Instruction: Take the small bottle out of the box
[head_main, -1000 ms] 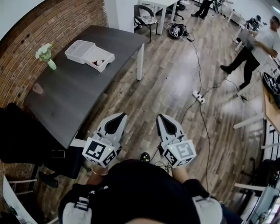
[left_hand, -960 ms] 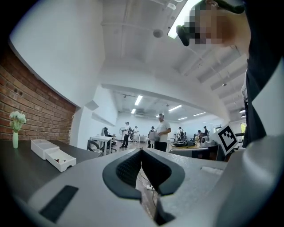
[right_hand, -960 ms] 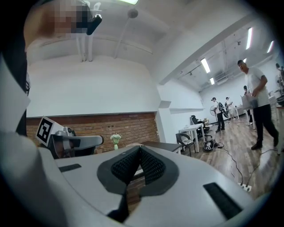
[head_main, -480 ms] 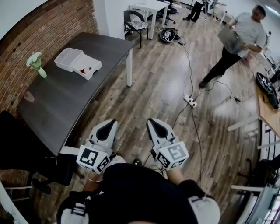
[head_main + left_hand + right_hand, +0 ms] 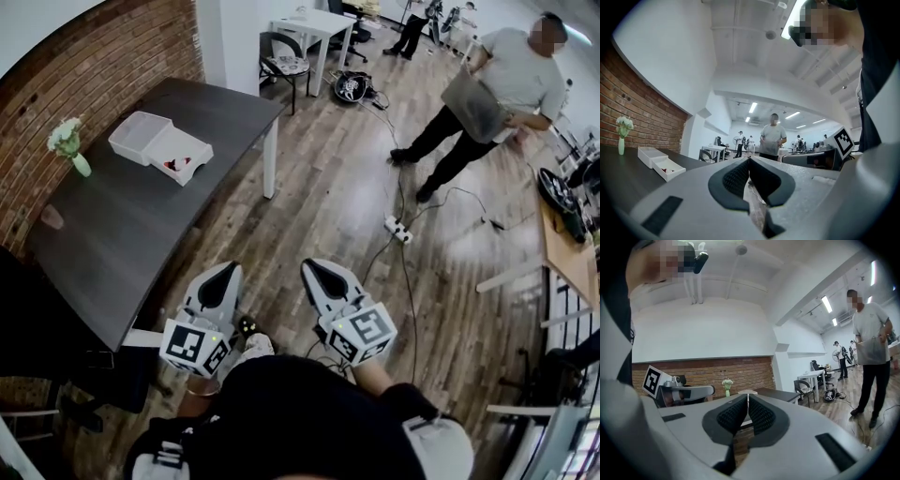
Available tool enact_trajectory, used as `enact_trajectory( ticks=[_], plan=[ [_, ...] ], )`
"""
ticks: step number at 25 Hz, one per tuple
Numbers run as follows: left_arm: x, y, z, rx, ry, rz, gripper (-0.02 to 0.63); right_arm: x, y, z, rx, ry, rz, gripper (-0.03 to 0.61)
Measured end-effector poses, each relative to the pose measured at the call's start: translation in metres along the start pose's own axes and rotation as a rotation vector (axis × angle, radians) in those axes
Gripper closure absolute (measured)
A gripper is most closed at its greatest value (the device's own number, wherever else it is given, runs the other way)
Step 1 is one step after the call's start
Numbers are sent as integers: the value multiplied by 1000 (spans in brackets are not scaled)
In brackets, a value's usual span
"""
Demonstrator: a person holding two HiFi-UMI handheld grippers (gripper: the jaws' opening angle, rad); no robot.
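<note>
The white box (image 5: 157,148) lies open on the dark table (image 5: 122,234), far ahead and to the left of both grippers. Something small and red (image 5: 174,164) sits in its open half; it is too small to tell whether this is the bottle. The left gripper view shows the same box (image 5: 660,162) at its left edge. My left gripper (image 5: 228,270) and right gripper (image 5: 310,266) hang side by side over the wooden floor, off the table's near corner. Both are shut with nothing between the jaws, as seen for the left gripper (image 5: 749,159) and the right gripper (image 5: 747,396).
A vase of white flowers (image 5: 67,145) stands by the brick wall. A person (image 5: 483,94) carrying a grey item stands at the upper right. A power strip (image 5: 397,229) with cables lies on the floor ahead. A chair (image 5: 281,64) and a white desk (image 5: 323,23) stand beyond the table.
The table and box have slid left in the head view. The person at the right has walked nearer. Both grippers have shifted a little left and stay shut.
</note>
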State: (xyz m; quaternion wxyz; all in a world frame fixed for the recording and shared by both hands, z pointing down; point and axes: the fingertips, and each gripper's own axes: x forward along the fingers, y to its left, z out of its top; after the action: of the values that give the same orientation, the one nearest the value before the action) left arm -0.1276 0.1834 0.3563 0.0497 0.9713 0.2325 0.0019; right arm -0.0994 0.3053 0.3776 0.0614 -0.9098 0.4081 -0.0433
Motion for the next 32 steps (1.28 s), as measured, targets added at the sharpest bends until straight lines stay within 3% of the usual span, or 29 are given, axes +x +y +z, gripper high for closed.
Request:
enact_trajectory(
  ticks=[9,32],
  plan=[
    [5,43,-7,-14,16,63,612,49,1,-2,11,21,63,565],
    [64,126,-2,-32,13,119,612,148,-30,10,-6,59,145,554]
  ],
)
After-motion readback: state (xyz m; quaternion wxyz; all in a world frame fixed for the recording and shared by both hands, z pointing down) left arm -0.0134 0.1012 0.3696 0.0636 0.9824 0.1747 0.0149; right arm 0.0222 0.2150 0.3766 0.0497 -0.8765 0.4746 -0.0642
